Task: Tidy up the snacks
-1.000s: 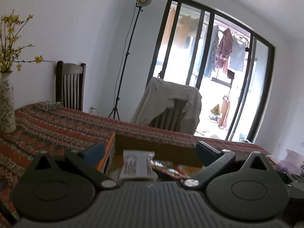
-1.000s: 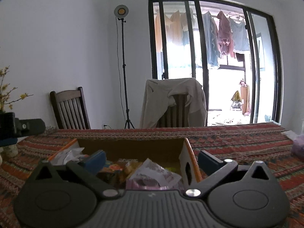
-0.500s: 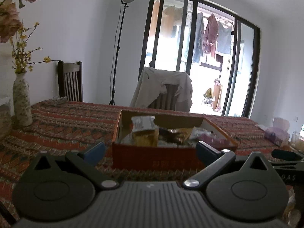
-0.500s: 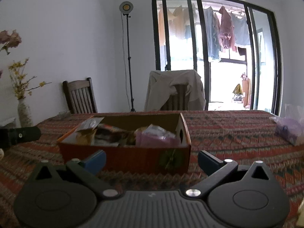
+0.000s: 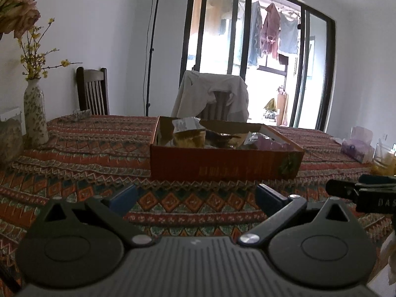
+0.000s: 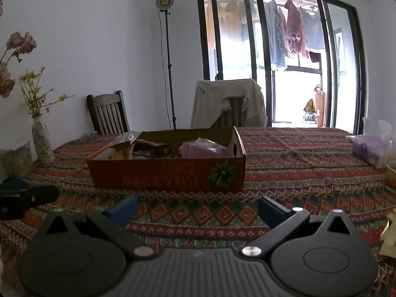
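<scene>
An orange cardboard box (image 5: 222, 165) (image 6: 168, 173) stands in the middle of the patterned tablecloth. Several snack packets lie in it: a yellow bag (image 5: 189, 138) (image 6: 120, 152), a dark wrapper (image 6: 151, 149) and a pink-purple pack (image 5: 271, 143) (image 6: 205, 151). My left gripper (image 5: 195, 195) hovers open over the cloth, well in front of the box, nothing between its fingers. My right gripper (image 6: 196, 206) is likewise open and empty, a similar way back from the box. Each gripper's tip shows at the edge of the other's view.
A flowered vase (image 5: 34, 116) (image 6: 42, 141) stands at the table's left. A purple tissue pack (image 5: 356, 146) (image 6: 371, 151) and a glass (image 5: 386, 158) are at the right. Two chairs (image 5: 92, 91) (image 6: 227, 104) stand behind the table, one draped with a jacket. A gold wrapper (image 6: 389, 235) lies near right.
Both grippers have drawn back from over the box toward the table's near side; the box, close under them a second ago, now sits well ahead. Both stayed open and empty.
</scene>
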A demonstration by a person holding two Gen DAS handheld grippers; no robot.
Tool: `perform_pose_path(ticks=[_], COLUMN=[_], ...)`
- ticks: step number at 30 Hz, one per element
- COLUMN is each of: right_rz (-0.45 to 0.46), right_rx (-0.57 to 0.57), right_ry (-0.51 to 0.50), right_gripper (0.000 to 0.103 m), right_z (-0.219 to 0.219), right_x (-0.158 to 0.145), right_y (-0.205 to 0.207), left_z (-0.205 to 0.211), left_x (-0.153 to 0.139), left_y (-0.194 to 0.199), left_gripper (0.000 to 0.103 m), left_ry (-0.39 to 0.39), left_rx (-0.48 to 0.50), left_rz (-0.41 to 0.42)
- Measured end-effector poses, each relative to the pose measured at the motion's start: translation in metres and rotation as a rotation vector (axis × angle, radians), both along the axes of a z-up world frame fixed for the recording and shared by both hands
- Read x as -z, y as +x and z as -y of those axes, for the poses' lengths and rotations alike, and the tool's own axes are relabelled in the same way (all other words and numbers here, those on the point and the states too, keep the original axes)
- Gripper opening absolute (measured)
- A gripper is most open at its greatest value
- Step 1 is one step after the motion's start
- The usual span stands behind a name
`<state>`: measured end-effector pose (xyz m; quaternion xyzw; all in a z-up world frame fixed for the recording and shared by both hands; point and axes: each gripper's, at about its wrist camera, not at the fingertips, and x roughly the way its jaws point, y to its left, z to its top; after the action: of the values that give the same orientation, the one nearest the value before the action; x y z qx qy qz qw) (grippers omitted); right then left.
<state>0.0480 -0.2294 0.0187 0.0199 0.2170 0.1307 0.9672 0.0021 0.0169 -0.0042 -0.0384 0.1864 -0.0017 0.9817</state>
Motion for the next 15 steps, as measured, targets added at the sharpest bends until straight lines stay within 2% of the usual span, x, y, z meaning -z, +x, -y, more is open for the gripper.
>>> perform_pose_path(ticks=[15], right_rz=[-0.052], right_rx=[-0.020], right_ry=[-0.001], right_gripper=[0.103], right_z=[-0.004], right_x=[0.012], right_y=[0.005], left_z=[0.007], left_x=[0.010], left_y=[-0.002], left_gripper=[0.103], left_ry=[0.018], left_rx=[0.015], left_rz=[-0.028])
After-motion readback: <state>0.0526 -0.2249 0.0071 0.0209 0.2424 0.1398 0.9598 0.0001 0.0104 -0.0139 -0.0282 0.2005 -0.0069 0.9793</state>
